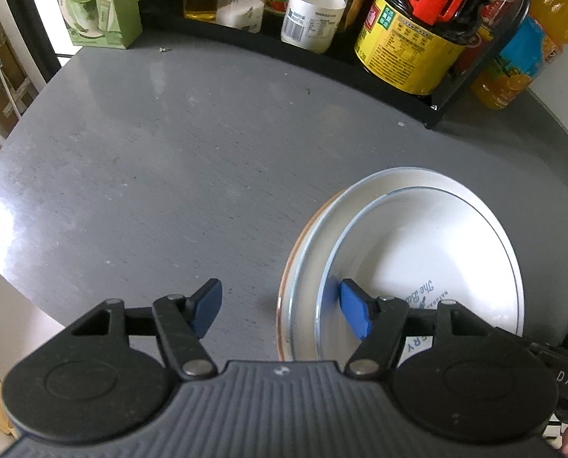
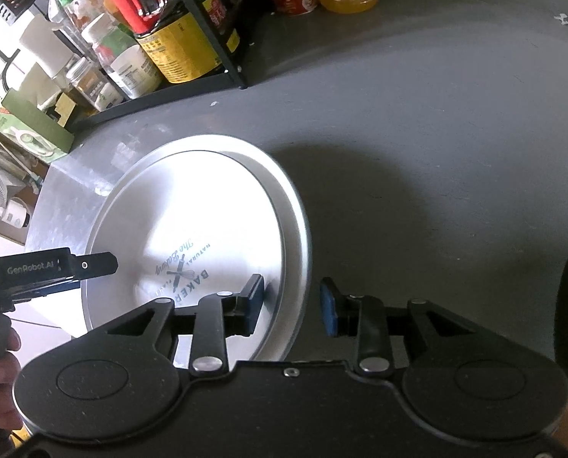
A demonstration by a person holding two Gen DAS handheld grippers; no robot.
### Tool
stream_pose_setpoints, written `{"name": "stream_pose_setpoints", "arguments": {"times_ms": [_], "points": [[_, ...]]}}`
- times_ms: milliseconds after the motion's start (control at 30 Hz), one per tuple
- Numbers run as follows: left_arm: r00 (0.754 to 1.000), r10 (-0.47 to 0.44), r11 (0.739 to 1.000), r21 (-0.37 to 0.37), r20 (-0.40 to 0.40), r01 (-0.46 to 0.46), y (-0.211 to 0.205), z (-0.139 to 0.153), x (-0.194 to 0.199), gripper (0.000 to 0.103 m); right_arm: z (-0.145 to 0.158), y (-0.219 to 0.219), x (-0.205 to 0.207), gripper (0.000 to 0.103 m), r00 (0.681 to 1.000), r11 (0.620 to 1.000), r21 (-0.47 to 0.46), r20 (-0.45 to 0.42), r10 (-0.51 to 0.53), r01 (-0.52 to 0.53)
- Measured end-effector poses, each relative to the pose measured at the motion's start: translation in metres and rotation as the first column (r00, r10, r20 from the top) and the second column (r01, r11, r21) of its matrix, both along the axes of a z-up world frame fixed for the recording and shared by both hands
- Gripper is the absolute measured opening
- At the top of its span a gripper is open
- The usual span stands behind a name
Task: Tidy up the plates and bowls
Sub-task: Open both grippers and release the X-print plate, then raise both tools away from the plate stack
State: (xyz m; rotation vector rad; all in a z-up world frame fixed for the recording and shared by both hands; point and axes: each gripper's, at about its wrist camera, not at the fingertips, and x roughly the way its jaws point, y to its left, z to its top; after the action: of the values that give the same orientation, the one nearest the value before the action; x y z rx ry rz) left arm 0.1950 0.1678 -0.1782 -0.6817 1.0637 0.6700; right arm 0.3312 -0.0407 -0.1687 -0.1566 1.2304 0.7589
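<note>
The white plate (image 1: 428, 252) with the bakery logo sits nested on a bigger plate (image 1: 306, 252), both flat and face up on the grey worktop (image 1: 150, 175), in front of the black bottle rack (image 1: 417, 91). Round, so no real long axis. It's shoved off-centre in the stack, so probably getting squared up. Left hand-held gripper (image 1: 280, 309) and right hand-held gripper (image 2: 293, 305) are both spread wide, each straddling a plate rim, gripping nothing.
</note>
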Motion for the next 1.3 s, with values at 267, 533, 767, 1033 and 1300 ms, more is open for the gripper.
{"name": "stream_pose_setpoints", "arguments": {"times_ms": [267,533,767,1033,1300], "points": [[1.000,0.002,1.000,-0.024,-0.018,-0.002,0.001,0.002,-0.005,0.067,0.006,0.000,-0.004,0.034,1.000,1.000,0.001,0.018,-0.012,0.012],[0.999,-0.041,0.998,-0.039,0.003,0.041,-0.012,0.016,-0.015,0.074,0.038,-0.006,-0.017,0.057,0.996,0.999,0.051,0.084,-0.019,0.015],[0.987,-0.155,0.988,-0.002,0.033,0.155,-0.034,0.041,-0.018,0.085,0.066,-0.019,-0.039,0.082,0.989,0.997,0.079,0.142,-0.031,0.019],[0.963,-0.262,0.965,0.010,0.065,0.262,-0.061,0.067,-0.017,0.091,0.080,-0.043,-0.059,0.092,0.987,0.996,0.083,0.155,-0.035,0.022],[0.947,-0.310,0.951,0.036,0.088,0.308,-0.086,0.091,-0.016,0.093,0.105,-0.086,-0.062,0.097,0.978,0.990,0.118,0.188,-0.095,0.073]]}}
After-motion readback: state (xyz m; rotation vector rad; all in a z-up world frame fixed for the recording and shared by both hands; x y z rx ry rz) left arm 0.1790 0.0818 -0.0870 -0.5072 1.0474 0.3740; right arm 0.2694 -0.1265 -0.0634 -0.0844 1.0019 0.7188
